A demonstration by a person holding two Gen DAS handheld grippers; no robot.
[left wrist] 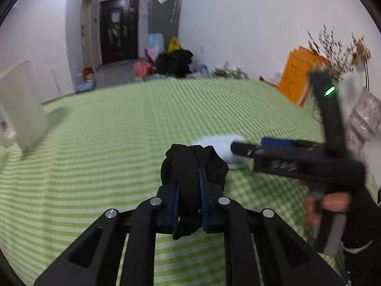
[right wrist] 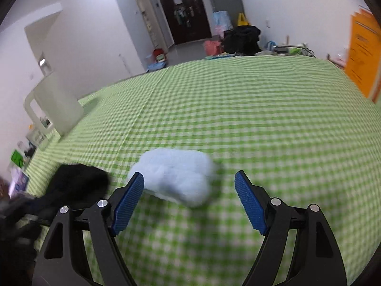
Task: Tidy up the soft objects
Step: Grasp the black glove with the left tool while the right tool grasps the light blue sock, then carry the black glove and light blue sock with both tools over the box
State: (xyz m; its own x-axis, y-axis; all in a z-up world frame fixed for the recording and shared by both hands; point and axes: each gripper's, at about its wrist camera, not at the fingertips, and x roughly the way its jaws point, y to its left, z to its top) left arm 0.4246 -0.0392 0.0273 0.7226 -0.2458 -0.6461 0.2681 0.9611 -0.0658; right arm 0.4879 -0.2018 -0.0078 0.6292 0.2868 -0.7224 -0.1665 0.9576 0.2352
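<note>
We are holding our left claw (left wrist: 189,190) low and pointing forward, its blue-padded fingers (left wrist: 204,202) pressing together on a bunched black sock (left wrist: 190,169) that is bulging out past the tips. We are reaching our right claw (right wrist: 189,200) across in front of it, its blue pads (right wrist: 250,205) standing wide apart with nothing between them. Our right hand (left wrist: 326,207) is wrapping around that claw's handle, seen blurred from the left wrist.

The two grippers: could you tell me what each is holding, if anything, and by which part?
The left gripper pinches a black sock around its bunched middle. The right gripper is open and holds nothing; the light blue sock lies ahead of it.
</note>
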